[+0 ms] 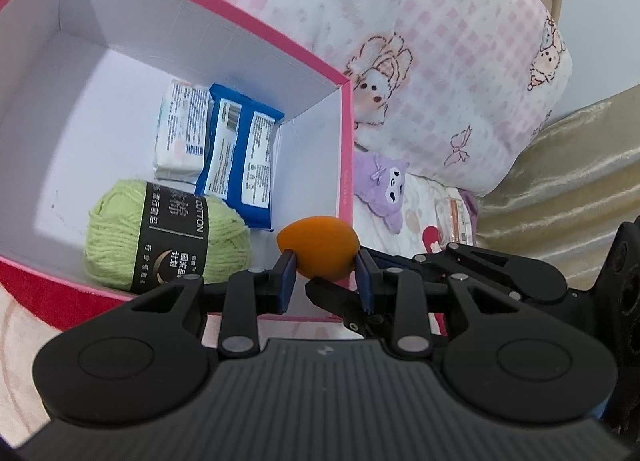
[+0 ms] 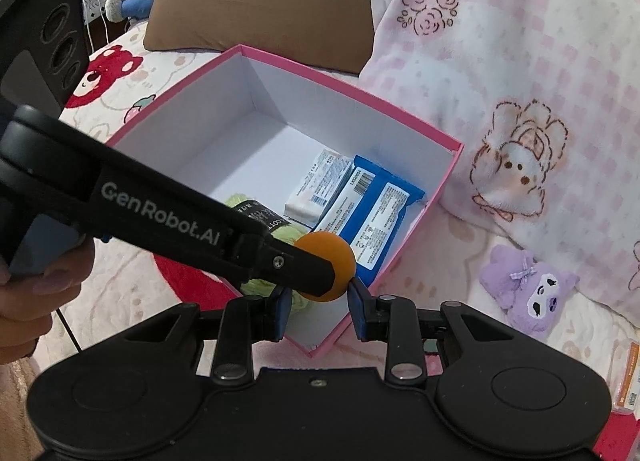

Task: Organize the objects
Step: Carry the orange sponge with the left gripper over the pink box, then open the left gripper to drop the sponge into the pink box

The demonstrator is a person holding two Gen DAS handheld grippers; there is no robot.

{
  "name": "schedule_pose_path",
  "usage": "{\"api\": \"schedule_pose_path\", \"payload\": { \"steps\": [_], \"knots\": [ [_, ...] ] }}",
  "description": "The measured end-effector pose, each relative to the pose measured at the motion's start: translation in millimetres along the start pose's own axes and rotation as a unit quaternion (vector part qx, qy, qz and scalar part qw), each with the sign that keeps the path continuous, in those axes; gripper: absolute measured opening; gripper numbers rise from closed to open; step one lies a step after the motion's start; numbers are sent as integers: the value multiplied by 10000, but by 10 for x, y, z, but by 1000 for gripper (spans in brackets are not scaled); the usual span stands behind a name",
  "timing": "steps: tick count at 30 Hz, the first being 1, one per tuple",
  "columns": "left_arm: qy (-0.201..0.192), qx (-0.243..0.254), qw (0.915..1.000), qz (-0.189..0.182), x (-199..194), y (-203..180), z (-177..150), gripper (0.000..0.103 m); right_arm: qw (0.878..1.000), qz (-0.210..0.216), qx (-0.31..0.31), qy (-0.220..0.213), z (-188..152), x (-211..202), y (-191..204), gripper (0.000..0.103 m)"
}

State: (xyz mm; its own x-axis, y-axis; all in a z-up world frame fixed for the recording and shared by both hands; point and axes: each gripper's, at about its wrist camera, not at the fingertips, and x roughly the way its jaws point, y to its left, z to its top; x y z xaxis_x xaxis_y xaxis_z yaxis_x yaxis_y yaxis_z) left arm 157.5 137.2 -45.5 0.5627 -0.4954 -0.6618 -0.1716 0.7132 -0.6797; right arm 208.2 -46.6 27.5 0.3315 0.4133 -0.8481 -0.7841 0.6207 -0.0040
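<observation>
Left wrist view: we see the left gripper (image 1: 325,267) clamped on the orange egg-shaped sponge (image 1: 318,247), which is just above the near corner of the pink box (image 1: 280,35).
Right gripper (image 2: 318,293): we think it pinches the same sponge, though the left gripper's finger hides one contact.
Done: green yarn (image 1: 160,235), blue packet (image 1: 240,157) and white packet (image 1: 182,133) lie inside the box.
Left: the purple plush (image 1: 382,189) lies beside the box.
</observation>
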Motion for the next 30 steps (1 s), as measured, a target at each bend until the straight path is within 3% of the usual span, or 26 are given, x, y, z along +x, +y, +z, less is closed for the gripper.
{"api": "schedule_pose_path", "payload": {
  "steps": [8, 10, 20, 26, 30],
  "knots": [
    [-14, -20, 10000, -16, -12, 22, -8, 31, 9992, -200, -277, -191, -70, -7, 70, 36],
    [-13, 38, 10000, 47, -8, 4, -17, 35, 9991, -192, -299, -247, -86, -16, 64, 36],
    [-351, 432, 9964, 641, -207, -199, -55, 54, 9981, 109, 93, -602, -200, -232, -53, 38],
    [-339, 680, 9929, 916, -328, -381, -140, 56, 9973, 283, 233, -633, -246, -349, -79, 40],
    [-313, 713, 9892, 1245, -413, -518, -207, 58, 9964, 425, 167, -707, -259, -467, -50, 46]
  ]
}}
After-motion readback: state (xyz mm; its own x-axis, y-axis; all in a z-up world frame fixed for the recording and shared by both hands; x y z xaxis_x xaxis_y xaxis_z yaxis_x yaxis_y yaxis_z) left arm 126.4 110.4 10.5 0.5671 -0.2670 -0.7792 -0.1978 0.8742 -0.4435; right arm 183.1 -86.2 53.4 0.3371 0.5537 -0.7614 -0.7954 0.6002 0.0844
